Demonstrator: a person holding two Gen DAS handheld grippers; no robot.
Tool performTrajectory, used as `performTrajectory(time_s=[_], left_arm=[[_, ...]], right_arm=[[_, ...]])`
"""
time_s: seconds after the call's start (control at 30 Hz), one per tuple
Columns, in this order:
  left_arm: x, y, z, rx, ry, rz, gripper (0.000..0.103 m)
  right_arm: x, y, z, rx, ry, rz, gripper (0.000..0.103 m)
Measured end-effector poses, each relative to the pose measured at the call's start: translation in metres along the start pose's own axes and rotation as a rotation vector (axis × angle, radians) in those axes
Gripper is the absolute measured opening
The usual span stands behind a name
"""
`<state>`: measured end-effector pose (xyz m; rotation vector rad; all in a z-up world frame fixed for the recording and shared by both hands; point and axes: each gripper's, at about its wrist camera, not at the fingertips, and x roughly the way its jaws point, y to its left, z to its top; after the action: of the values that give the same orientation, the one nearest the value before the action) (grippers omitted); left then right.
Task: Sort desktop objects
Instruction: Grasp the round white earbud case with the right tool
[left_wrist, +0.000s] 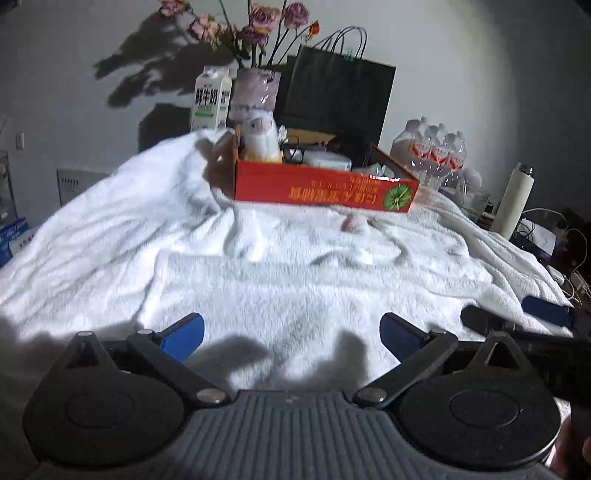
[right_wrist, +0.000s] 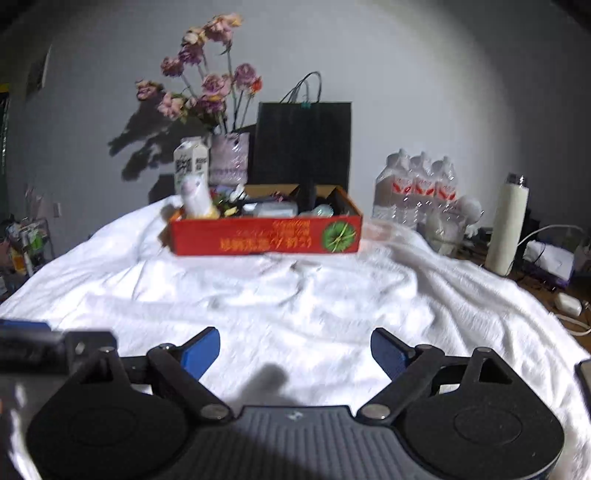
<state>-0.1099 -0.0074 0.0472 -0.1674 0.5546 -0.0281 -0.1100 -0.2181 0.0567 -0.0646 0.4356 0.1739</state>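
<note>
Left gripper (left_wrist: 291, 334): nearest the lens, fingers spread wide, nothing between them; low over the towel, apparently ready for a pick.
Right gripper (right_wrist: 295, 352): just beside it, likewise spread and empty.
Towel (left_wrist: 258, 266): white, rumpled, draped over the desk; bare in front.
Milk carton (left_wrist: 210, 99): upright at the back left, outside the box.
Vase of flowers (left_wrist: 256, 92): beside the carton.
Red box (left_wrist: 325, 188): far middle, already holding the toy (left_wrist: 260, 138) and small items; likely the sorting bin.
Water bottles (left_wrist: 436, 151): behind the box, right.
Flask (left_wrist: 515, 201): far right, off the towel.
</note>
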Motion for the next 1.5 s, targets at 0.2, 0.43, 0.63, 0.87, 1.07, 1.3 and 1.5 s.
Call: performTrajectory(time_s=[0.2, 0.43, 0.63, 0.87, 1.07, 1.3, 1.5], left_arm=[[0.008, -0.004, 0.001, 0.018, 0.013, 0.009, 0.103], [0.020, 0.000, 0.002, 0.028, 0.033, 0.022, 0.103], [0.039, -0.001, 0.013, 0.048, 0.053, 0.012, 0.103], [0.078, -0.006, 0.042, 0.092, 0.048, -0.020, 0.103], [0.123, -0.001, 0.076, 0.086, 0.046, -0.044, 0.103], [0.186, -0.008, 0.109, 0.081, 0.062, -0.081, 0.087], [0.232, -0.006, 0.109, 0.063, 0.138, -0.067, 0.010]], right_arm=[[0.005, 0.000, -0.002, 0.006, 0.007, -0.001, 0.088], [0.018, -0.002, -0.005, 0.019, 0.036, -0.004, 0.088], [0.033, -0.004, 0.004, 0.021, 0.054, 0.015, 0.088], [0.074, -0.010, 0.034, 0.029, 0.058, 0.052, 0.088], [0.136, -0.023, 0.068, 0.035, 0.061, 0.031, 0.087], [0.221, -0.036, 0.088, 0.092, 0.168, 0.057, 0.072], [0.263, -0.040, 0.083, 0.128, 0.222, 0.049, 0.038]])
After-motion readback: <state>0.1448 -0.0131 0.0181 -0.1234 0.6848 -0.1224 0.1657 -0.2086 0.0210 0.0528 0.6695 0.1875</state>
